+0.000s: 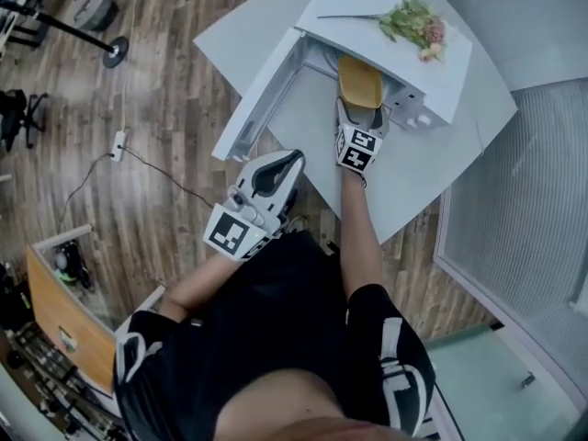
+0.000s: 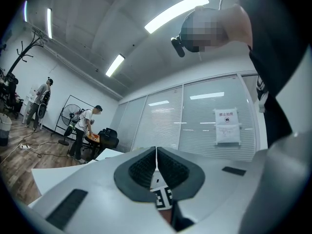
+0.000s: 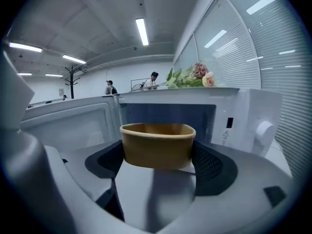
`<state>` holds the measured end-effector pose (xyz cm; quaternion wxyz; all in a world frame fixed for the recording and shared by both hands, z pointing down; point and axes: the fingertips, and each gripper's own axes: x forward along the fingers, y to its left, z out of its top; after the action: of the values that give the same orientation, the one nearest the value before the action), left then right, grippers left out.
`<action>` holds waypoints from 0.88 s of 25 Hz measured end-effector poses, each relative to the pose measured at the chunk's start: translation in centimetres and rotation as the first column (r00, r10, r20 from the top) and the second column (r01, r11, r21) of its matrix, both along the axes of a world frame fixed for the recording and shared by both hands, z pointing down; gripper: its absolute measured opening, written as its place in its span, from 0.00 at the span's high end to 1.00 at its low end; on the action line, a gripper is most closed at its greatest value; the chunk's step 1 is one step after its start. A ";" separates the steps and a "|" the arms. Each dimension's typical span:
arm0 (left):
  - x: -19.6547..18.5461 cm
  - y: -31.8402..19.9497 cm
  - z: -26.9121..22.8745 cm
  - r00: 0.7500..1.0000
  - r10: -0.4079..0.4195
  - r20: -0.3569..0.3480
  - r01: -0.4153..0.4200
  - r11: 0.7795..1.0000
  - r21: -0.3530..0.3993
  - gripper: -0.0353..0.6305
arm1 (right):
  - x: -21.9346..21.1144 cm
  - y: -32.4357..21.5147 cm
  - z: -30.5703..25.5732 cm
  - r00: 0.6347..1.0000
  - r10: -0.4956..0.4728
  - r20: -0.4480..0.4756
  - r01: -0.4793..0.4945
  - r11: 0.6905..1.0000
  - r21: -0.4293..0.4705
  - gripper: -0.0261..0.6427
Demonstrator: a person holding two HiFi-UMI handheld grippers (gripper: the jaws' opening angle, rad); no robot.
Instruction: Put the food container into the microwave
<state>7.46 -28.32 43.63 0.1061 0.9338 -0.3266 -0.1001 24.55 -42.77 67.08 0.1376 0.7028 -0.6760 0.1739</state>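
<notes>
A tan food container (image 1: 359,82) (image 3: 157,144) is held between the jaws of my right gripper (image 1: 360,110) (image 3: 158,161), right at the mouth of the white microwave (image 1: 386,39) (image 3: 243,116). The microwave door (image 1: 260,95) (image 3: 68,123) stands swung open to the left. The container's far end reaches under the microwave's top. My left gripper (image 1: 276,175) (image 2: 156,167) hangs back near the person's body, its jaws pressed together with nothing between them, pointing up toward the ceiling.
The microwave stands on a white table (image 1: 404,173). A bunch of flowers (image 1: 413,21) (image 3: 191,76) lies on the microwave's top. A glass wall with blinds (image 1: 524,200) runs along the right. People (image 2: 85,130) stand far off in the room.
</notes>
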 end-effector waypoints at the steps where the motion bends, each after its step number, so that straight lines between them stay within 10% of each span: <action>1: 0.4 -1.1 0.2 1.000 0.002 -0.002 -0.002 1.000 -0.006 0.91 | 0.2 -1.6 0.9 1.000 0.005 -0.001 -0.005 1.000 -0.010 0.29; 22: 1.4 -7.7 4.5 1.000 -0.007 0.000 0.007 0.995 -0.101 0.91 | 4.0 -13.5 10.9 0.999 0.015 -0.036 -0.022 0.979 -0.204 0.28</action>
<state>8.89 -36.05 48.14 0.1532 0.9261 -0.3344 -0.0841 28.54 -56.23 78.03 0.2191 0.6941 -0.6454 0.2316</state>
